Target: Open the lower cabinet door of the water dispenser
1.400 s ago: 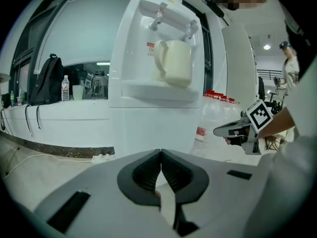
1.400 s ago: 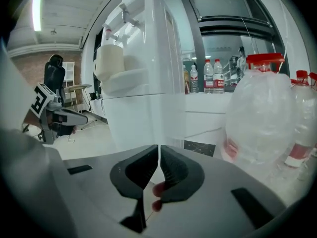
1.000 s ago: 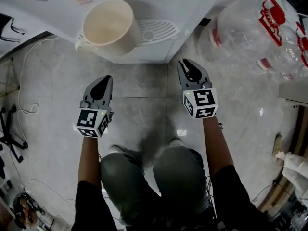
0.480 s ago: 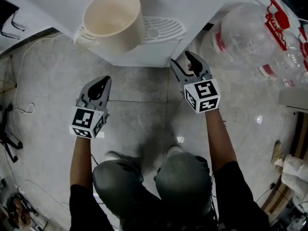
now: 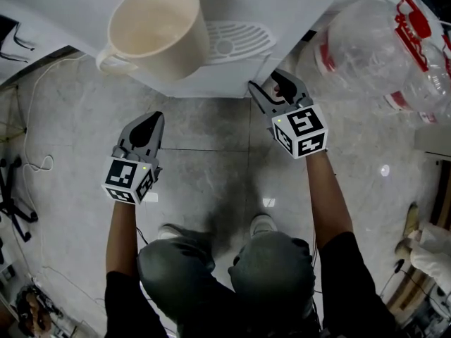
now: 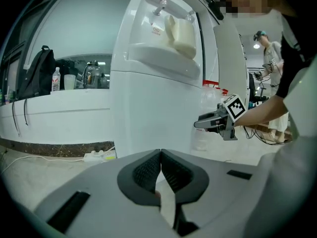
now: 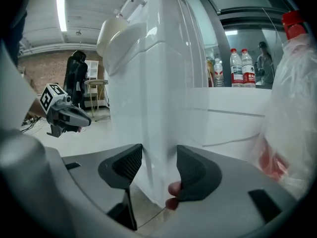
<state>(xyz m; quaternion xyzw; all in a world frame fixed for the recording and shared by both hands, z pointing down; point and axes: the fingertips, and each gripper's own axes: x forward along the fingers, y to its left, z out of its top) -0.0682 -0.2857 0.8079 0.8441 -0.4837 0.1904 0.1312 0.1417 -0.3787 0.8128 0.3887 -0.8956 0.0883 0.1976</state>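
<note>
Closing from here, I risk my right gripper (image 7: 159, 155), jaws opening astride the cabinet's corner edge, pinching the fixed side panel instead of the lower cabinet door (image 7: 130, 118) and slipping off. Both forearms reach forward, tilted slightly down. My left gripper (image 6: 161, 157) hangs shut, empty, short of the water dispenser (image 6: 163, 58).

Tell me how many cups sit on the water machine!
1. The cream cup stands on the water dispenser's shelf, next to the drip grille. No other cup shows on it.
</note>
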